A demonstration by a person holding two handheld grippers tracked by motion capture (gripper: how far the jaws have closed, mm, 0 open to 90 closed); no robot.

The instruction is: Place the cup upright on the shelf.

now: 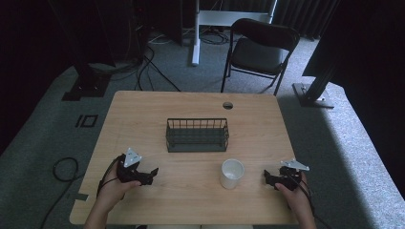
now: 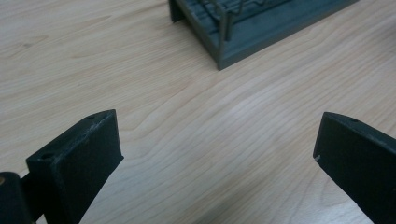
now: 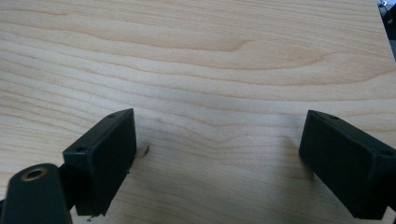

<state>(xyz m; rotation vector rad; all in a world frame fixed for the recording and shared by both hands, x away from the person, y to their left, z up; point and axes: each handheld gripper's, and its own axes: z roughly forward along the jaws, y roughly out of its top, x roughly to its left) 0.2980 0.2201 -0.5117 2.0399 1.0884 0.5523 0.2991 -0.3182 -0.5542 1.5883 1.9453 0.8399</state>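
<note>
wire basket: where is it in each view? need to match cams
High view: the wire basket sits mid-table, beyond the white cup, ahead of both tongs.
Left gripper view: its near corner and base run along the top edge, centre to right, above the open jaws.
Right gripper view: not in this picture; bare wood between the open jaws.
Shared landmark: the light wood table, whose grain shows in all three.
</note>
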